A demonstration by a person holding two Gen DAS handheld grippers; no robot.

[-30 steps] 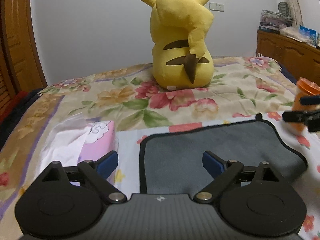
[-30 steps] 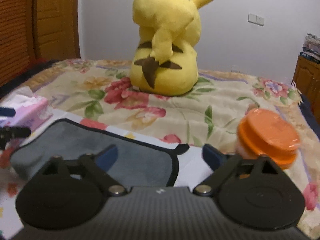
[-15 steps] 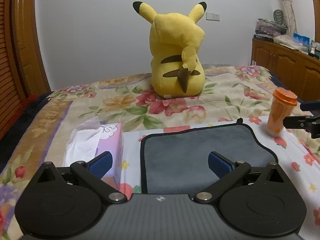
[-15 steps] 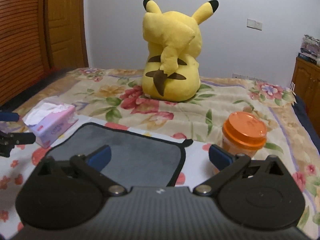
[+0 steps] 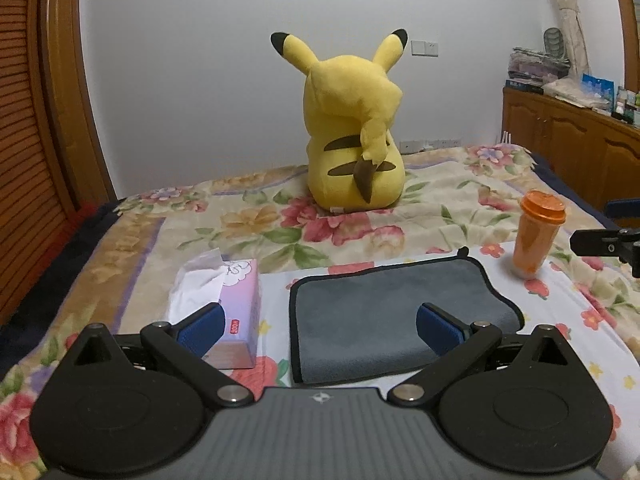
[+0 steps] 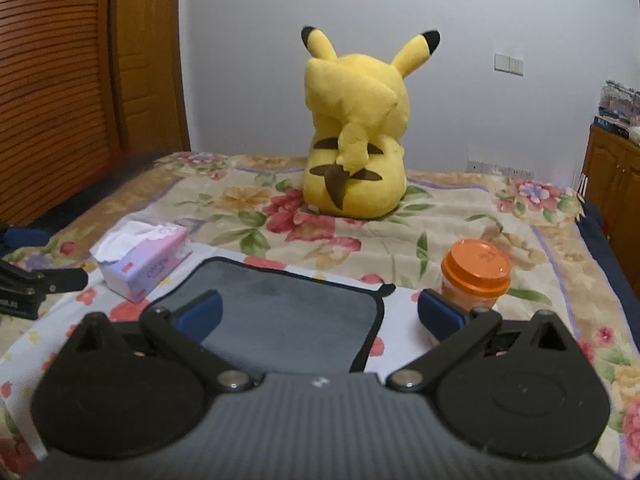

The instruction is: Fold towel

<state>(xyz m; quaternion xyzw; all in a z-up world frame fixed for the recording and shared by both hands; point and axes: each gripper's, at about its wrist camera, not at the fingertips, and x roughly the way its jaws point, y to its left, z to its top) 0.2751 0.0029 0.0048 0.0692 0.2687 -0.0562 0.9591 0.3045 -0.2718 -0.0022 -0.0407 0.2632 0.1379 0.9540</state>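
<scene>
A grey towel (image 5: 384, 312) with a black border lies folded on the floral bedspread; it also shows in the right wrist view (image 6: 288, 312). My left gripper (image 5: 320, 326) is open and empty, held above the towel's near left part. My right gripper (image 6: 320, 314) is open and empty, above the towel's near right corner. Each gripper's fingers show at the edge of the other view: the right one (image 5: 600, 242), the left one (image 6: 36, 280).
A pink tissue box (image 5: 228, 304) sits left of the towel, also in the right wrist view (image 6: 140, 256). An orange cup (image 5: 538, 232) stands to the right, also seen at right (image 6: 474, 276). A yellow plush (image 5: 354, 140) sits behind. Wooden cabinets (image 5: 580, 148) at right.
Both grippers have risen and pulled back from the towel, so more of the bed and the whole towel show. Both stay open and empty.
</scene>
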